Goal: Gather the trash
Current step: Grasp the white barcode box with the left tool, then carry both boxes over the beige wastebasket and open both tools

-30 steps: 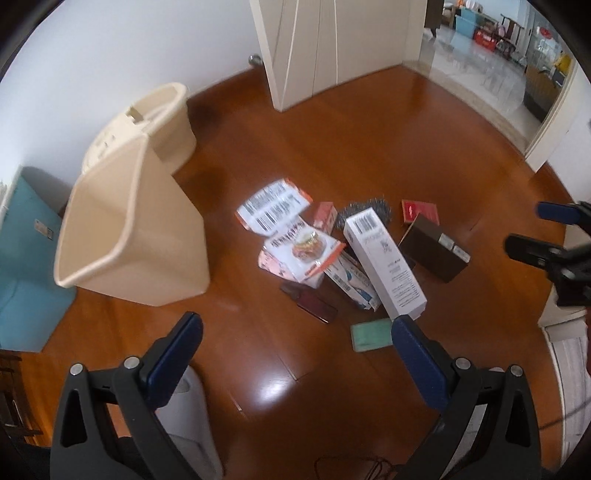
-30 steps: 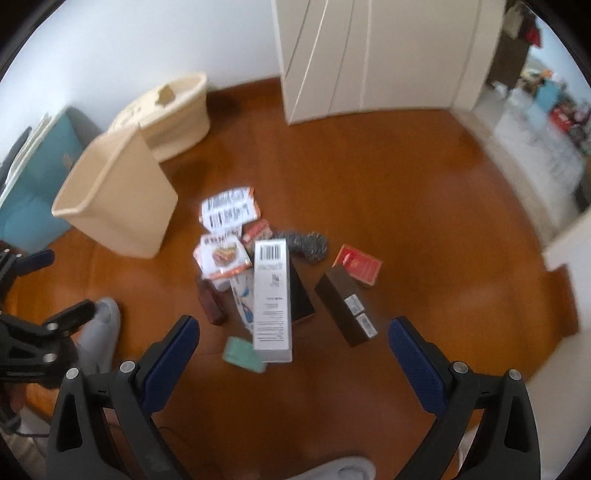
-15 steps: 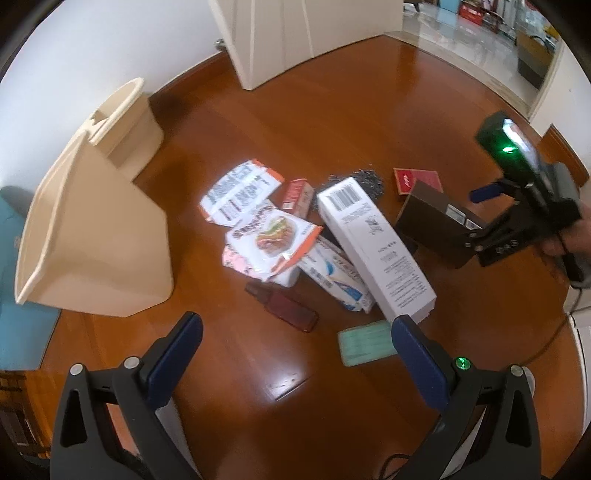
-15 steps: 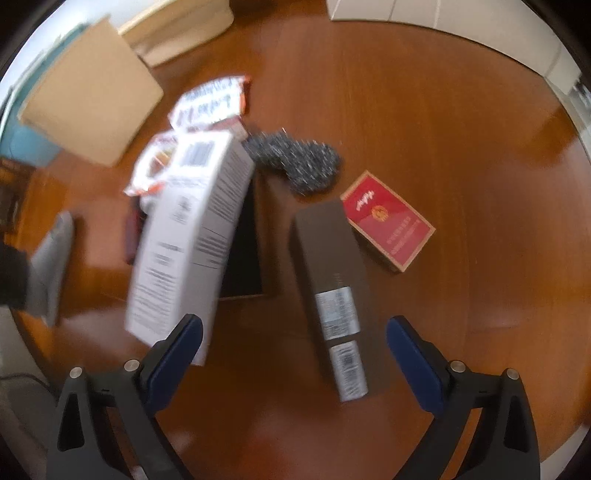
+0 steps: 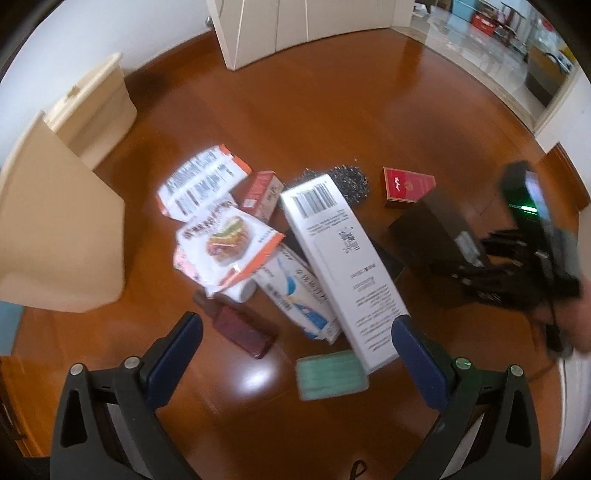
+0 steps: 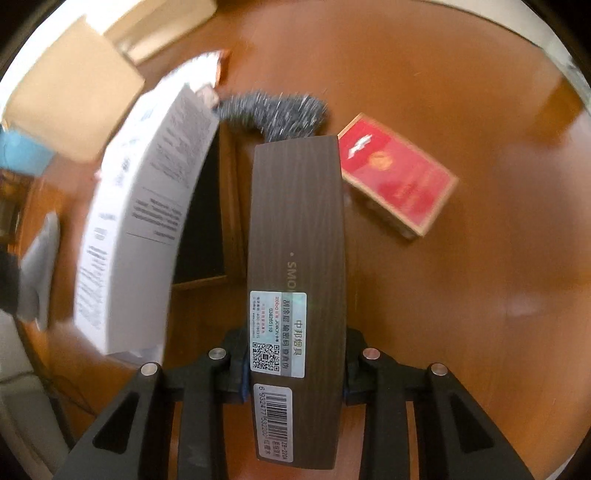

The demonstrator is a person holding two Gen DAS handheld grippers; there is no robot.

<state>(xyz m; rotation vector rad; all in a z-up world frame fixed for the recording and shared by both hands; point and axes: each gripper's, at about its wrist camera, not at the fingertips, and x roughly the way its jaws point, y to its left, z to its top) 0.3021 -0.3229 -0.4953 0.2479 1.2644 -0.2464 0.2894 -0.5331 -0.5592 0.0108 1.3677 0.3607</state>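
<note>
A pile of trash lies on the wooden floor. My right gripper [image 6: 294, 373] is shut on a dark brown box [image 6: 295, 236] with a barcode label, its jaws on the box's two long sides; the box also shows in the left wrist view [image 5: 432, 229] with the right gripper [image 5: 476, 269] behind it. My left gripper [image 5: 295, 339] is open and empty above a green mask [image 5: 330, 374], a long white box [image 5: 343, 258] and a dark red packet [image 5: 240, 330]. A tilted beige bin [image 5: 55, 229] stands at the left.
A red cigarette pack [image 6: 397, 181], a steel scourer [image 6: 277, 112], snack wrappers [image 5: 225, 243] and a toothpaste box [image 5: 295, 291] lie in the pile. A second beige bin [image 5: 96, 107] is behind. White cabinet doors [image 5: 295, 26] stand at the back.
My right gripper has moved down onto the dark brown box and shut on it. My left gripper has moved closer to the pile, still open.
</note>
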